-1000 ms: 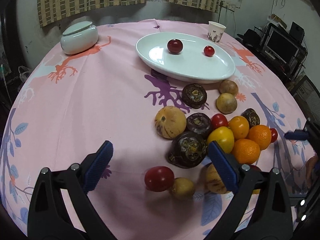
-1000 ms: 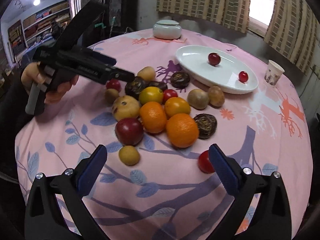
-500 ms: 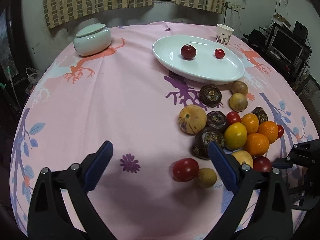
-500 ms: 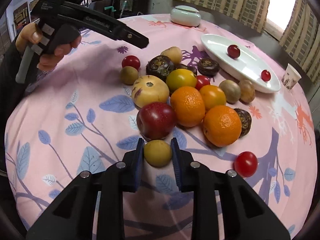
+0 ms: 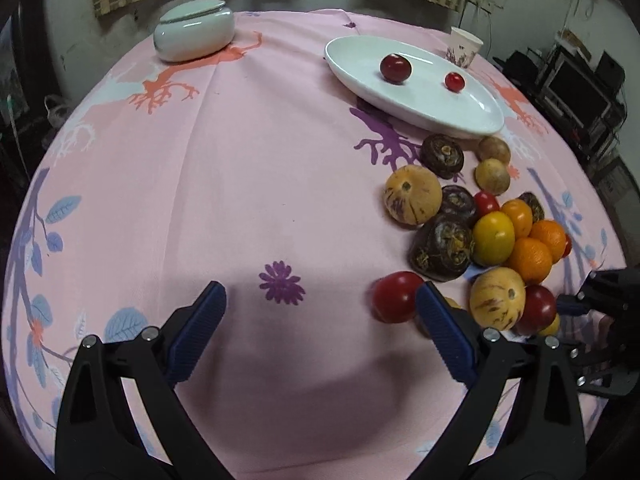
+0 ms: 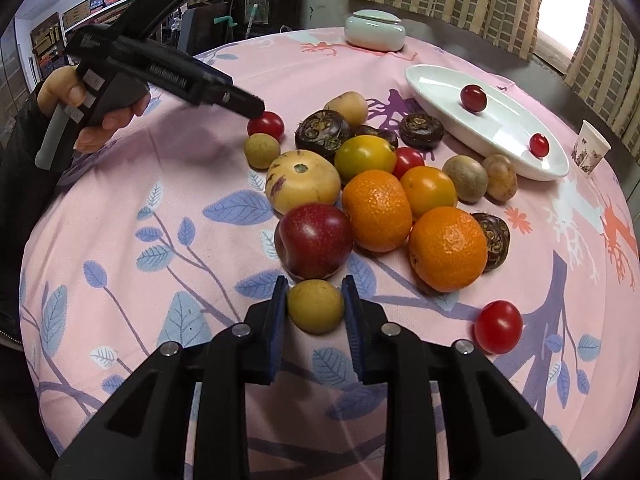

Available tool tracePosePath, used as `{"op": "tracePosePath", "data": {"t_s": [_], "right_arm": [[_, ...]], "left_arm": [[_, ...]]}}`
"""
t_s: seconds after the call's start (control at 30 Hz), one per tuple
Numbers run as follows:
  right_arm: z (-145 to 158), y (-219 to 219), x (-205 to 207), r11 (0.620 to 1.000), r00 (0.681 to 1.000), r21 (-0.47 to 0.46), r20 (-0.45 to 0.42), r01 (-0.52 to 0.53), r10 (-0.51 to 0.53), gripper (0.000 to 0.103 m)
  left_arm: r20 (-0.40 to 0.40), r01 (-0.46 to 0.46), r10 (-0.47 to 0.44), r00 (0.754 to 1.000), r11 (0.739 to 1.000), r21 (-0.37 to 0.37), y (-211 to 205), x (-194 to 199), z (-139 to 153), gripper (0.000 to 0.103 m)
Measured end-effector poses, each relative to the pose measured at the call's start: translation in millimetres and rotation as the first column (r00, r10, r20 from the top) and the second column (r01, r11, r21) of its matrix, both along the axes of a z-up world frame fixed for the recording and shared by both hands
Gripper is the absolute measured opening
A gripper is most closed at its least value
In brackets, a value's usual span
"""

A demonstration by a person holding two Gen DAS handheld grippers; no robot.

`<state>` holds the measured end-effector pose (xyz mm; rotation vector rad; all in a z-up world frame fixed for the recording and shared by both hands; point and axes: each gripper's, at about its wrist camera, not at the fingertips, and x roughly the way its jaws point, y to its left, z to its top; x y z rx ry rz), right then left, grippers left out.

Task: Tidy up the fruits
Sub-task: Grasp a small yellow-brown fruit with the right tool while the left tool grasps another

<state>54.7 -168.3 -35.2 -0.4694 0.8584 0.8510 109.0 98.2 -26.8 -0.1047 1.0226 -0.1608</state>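
My right gripper (image 6: 316, 305) is shut on a small yellow-green round fruit (image 6: 316, 306) that rests on the pink cloth, just in front of a dark red plum (image 6: 314, 240). Behind the plum lies a pile of oranges (image 6: 446, 248), yellow tomatoes, pale melons and dark knobbly fruits. My left gripper (image 5: 320, 294) is open low over the cloth. A red tomato (image 5: 394, 296) lies just inside its right finger. The right wrist view shows the left gripper's (image 6: 252, 108) tips beside that tomato (image 6: 266, 124). The white oval plate (image 5: 432, 108) holds a dark red plum (image 5: 395, 69) and a cherry tomato (image 5: 455, 81).
A pale lidded ceramic jar (image 5: 194, 34) stands at the far left of the round table and a paper cup (image 5: 464, 46) behind the plate. One loose cherry tomato (image 6: 498, 326) lies right of my right gripper. A hand (image 6: 100, 120) holds the left gripper.
My right gripper sank toward the small yellow-green fruit and went from open to shut on it. The left gripper drifted left across the cloth, so the fruit pile slid right in its view.
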Motion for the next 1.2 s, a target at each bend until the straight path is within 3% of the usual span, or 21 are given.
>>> {"op": "tracePosePath", "data": {"t_s": [0.1,0.13,0.23,0.4,0.43,0.53,0.57,0.7,0.77,0.93,1.1,1.17,1.2], "right_arm": [[0,0,-1,1.0,1.0,-0.002,0.004,-0.001,0.001,0.028],[0,0,-1,1.0,1.0,-0.002,0.004,-0.001,0.001,0.028],[0,0,0,1.0,1.0,0.0,0.002,-0.002,0.002,0.028],[0,1,-2,1.0,1.0,0.0,0.004,-0.005,0.005,0.03],[0,1,-2,1.0,1.0,0.001,0.003,-0.006,0.006,0.03],[0,0,-3,1.0,1.0,0.002,0.004,-0.007,0.007,0.03],[0,0,-3,1.0,1.0,0.002,0.004,-0.007,0.007,0.031],[0,0,-3,1.0,1.0,0.001,0.005,-0.007,0.007,0.031],[0,0,-3,1.0,1.0,0.002,0.004,-0.007,0.007,0.031],[0,0,-3,1.0,1.0,0.0,0.007,-0.007,0.007,0.031],[0,0,-3,1.0,1.0,-0.002,0.01,-0.007,0.007,0.031],[0,0,-3,1.0,1.0,-0.002,0.009,-0.007,0.007,0.031],[0,0,-4,1.0,1.0,-0.003,0.011,-0.007,0.007,0.031]], "left_arm": [[-0.001,0.072,-0.072,0.997,0.992,-0.105,-8,-8,7,0.097],[0.006,0.114,-0.114,0.994,0.988,-0.101,-17,-13,10,0.097],[0.021,0.22,-0.22,0.975,0.975,0.013,-51,-29,8,0.097],[-0.02,0.317,-0.316,0.948,0.945,0.083,-82,-42,-3,0.096],[-0.021,0.323,-0.323,0.946,0.943,0.079,-83,-43,-3,0.087],[-0.046,0.332,-0.33,0.943,0.943,0.034,-81,-42,-5,0.044],[-0.058,0.327,-0.326,0.944,0.945,0.021,-80,-40,-7,0.037],[-0.046,0.253,-0.253,0.967,0.967,0.004,-70,-32,-11,0.038],[-0.011,0.229,-0.23,0.973,0.973,-0.008,-67,-31,-7,0.046],[0.03,0.24,-0.241,0.97,0.97,0.042,-76,-31,-7,0.049],[0.04,0.226,-0.228,0.973,0.973,0.051,-76,-28,-9,0.042],[0.036,0.228,-0.232,0.972,0.97,0.088,-79,-26,-15,0.028],[0.054,0.236,-0.244,0.968,0.964,0.127,-82,-27,-17,0.028]]}}
